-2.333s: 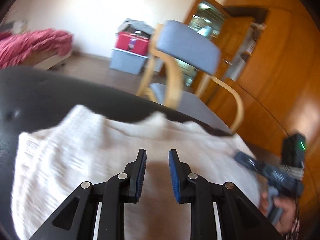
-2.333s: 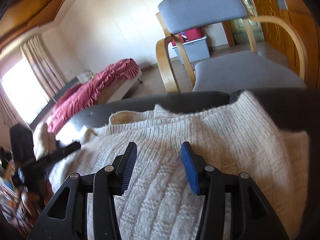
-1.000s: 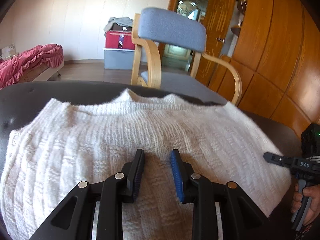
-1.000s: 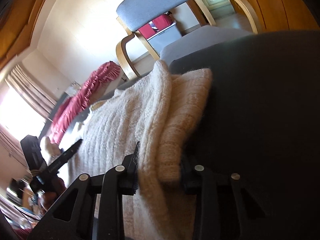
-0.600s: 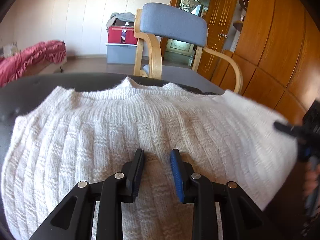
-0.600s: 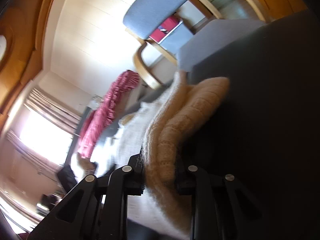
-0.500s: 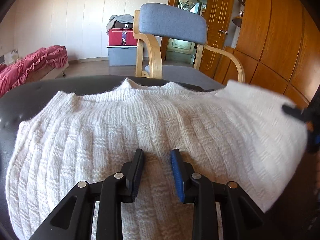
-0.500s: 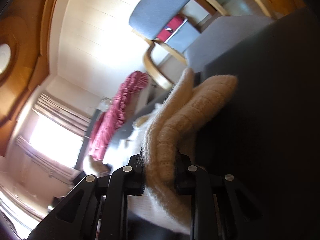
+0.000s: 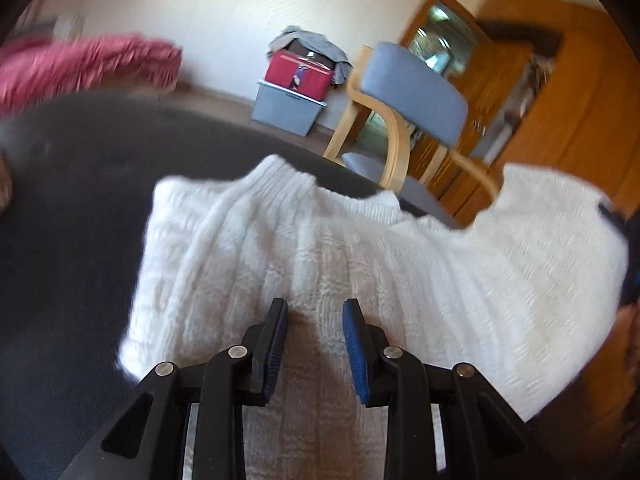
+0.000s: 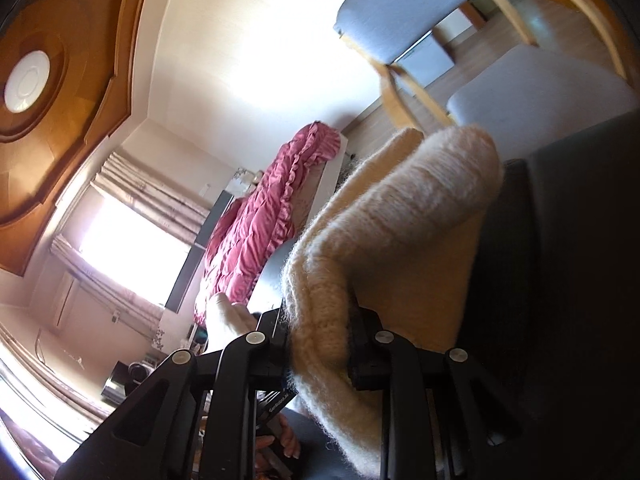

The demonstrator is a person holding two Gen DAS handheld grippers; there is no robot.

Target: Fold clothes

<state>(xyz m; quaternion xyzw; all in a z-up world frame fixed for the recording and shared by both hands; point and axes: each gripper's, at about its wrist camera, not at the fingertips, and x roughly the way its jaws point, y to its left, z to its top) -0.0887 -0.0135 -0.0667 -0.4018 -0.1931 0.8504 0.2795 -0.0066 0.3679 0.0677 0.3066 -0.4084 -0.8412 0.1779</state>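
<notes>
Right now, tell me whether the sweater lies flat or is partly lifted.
Partly lifted: the right gripper pinches the sweater and raises its right side off the black surface.

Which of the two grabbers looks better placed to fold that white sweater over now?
The right one, probably. The right gripper is clamped on a thick edge of the sweater, that side lifted off the dark surface. The left gripper merely hovers over the middle, fingers apart, gripping nothing.
</notes>
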